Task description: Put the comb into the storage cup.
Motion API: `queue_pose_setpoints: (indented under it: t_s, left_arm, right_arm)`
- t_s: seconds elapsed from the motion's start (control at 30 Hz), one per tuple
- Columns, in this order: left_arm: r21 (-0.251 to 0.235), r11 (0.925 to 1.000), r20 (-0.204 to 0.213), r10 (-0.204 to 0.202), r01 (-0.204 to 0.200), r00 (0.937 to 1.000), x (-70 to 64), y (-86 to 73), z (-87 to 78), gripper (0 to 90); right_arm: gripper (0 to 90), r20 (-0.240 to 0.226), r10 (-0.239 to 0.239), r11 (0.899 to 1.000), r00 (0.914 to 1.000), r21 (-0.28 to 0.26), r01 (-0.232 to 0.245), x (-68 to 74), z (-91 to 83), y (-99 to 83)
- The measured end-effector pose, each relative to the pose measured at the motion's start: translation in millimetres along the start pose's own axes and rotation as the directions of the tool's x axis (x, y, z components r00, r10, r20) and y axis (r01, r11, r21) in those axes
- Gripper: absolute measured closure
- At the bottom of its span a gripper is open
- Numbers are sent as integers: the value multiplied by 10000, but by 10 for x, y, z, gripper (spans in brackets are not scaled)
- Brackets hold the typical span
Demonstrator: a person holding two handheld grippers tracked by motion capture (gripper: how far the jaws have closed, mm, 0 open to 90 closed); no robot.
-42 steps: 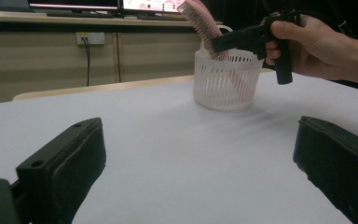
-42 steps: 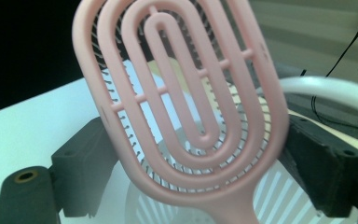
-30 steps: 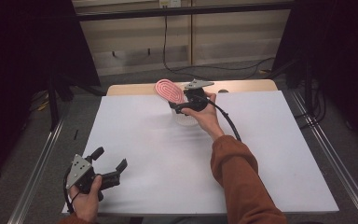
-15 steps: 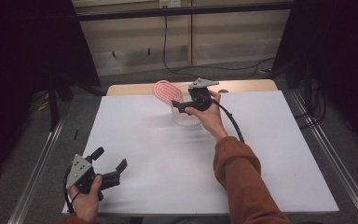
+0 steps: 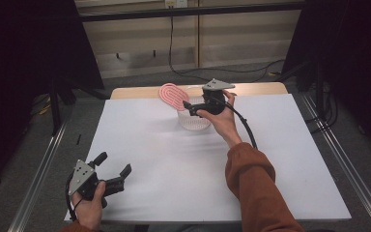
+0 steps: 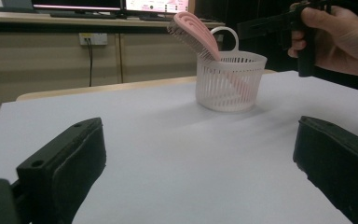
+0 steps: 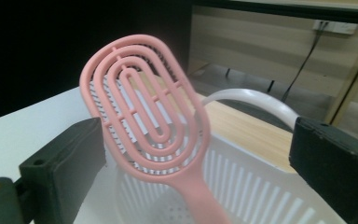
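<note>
White table [image 5: 174, 164] — pink brush [image 5: 170, 95] leaning in basket [image 5: 193, 121]; both hand-held grippers seemingly spread.

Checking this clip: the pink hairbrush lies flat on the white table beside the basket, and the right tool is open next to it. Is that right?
Not quite. The pink hairbrush does not lie flat on the table: it stands tilted in the white basket, handle down, as the left gripper view shows. The right tool is indeed open, its jaws either side of the brush head in the right gripper view.

Handle of pink hairbrush [image 7: 144, 130] cut off by lower frame edge between the jaws; white basket [image 7: 261, 186] base likewise cropped.
</note>
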State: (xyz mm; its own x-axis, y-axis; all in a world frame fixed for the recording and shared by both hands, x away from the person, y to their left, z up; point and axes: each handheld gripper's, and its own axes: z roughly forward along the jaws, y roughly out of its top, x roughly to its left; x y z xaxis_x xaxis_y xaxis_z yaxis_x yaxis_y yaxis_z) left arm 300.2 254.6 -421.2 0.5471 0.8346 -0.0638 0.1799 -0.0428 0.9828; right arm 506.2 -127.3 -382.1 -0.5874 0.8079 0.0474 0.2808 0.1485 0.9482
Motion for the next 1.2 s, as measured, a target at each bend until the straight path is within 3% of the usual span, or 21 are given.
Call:
queue_pose_setpoints:
  t_s: [0.57,0.87,1.2]
  left_arm:
    - [6,9999,-256,-107,107,9996,15,-1,10,33]
    - [-9,9999,-301,-110,109,9995,23,0,0,32]
    - [-18,10000,-269,-96,96,9996,18,0,-5,31]
  right_arm:
    - [24,804,31,9986,9968,-533,12,-49,-282,51]
    - [24,1317,-152,9994,9912,-298,193,-87,-403,1]
    - [26,1660,134,9990,9860,-441,-62,-90,-553,-59]
